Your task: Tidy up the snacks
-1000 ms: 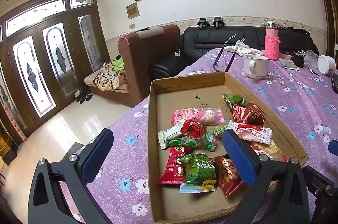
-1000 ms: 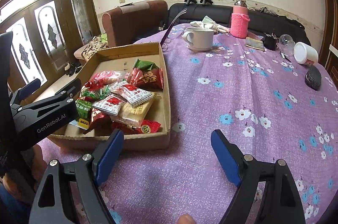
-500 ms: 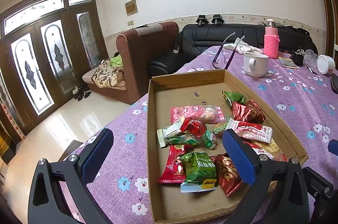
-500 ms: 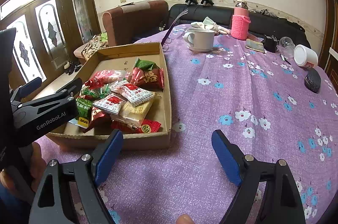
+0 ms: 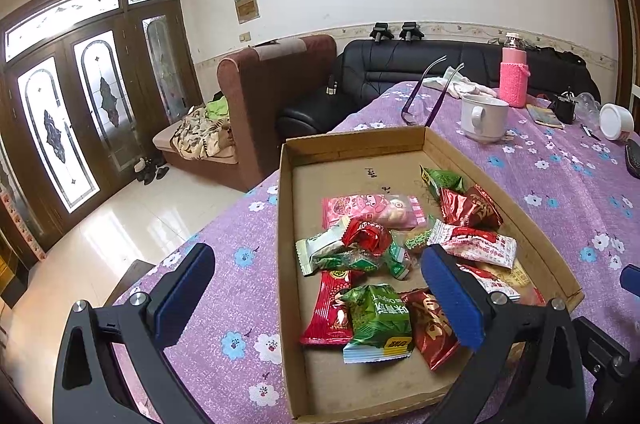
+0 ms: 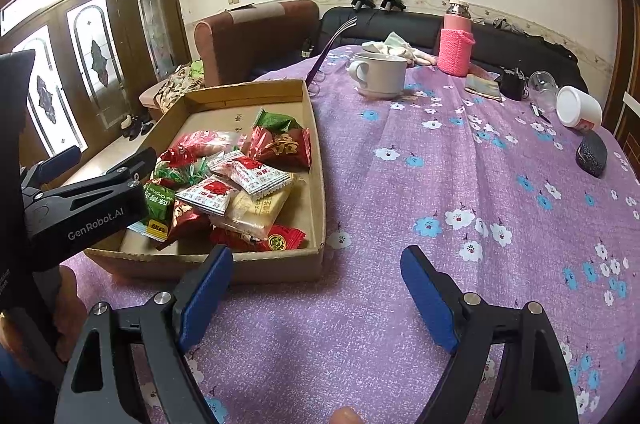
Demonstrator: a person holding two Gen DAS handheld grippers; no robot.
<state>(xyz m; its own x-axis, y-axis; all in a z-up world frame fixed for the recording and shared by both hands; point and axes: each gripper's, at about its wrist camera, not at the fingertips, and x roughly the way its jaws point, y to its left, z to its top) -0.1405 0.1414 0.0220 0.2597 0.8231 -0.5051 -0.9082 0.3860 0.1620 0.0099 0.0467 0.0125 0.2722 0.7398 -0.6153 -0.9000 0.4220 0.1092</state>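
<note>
Snacks (image 5: 384,256) in crinkly wrappers lie heaped together in a shallow cardboard tray (image 5: 352,143) on the purple flowered tablecloth (image 6: 460,183), straight ahead of the left gripper (image 5: 316,292) and off to the left of the right gripper (image 6: 316,296). Both grippers have their blue pads spread wide with nothing between them; the left one hovers low at the tray's near end, its right pad over the red and green packets closest to it, while the right one hangs over bare cloth just past the tray's near right corner. From where I stand, no packet lies loose on the cloth, so the lot is already gathered in the tray, though in a jumble near the front, with the far half bare cardboard. That could mean the gathering is finished, or that a sorting by kind within or out of the tray is under way; I can't say which. If more is to be done, the green packet (image 5: 378,324) and the long red packet (image 5: 330,308) sit nearest the left gripper's reach, and any grab would need the pads brought down around one wrapper alone, since they overlap and the foil looks slippery. Beyond the tray stand a white mug (image 6: 380,73), a pink bottle (image 6: 456,43) and a tipped white cup (image 6: 578,107), well apart from the snacks.
</note>
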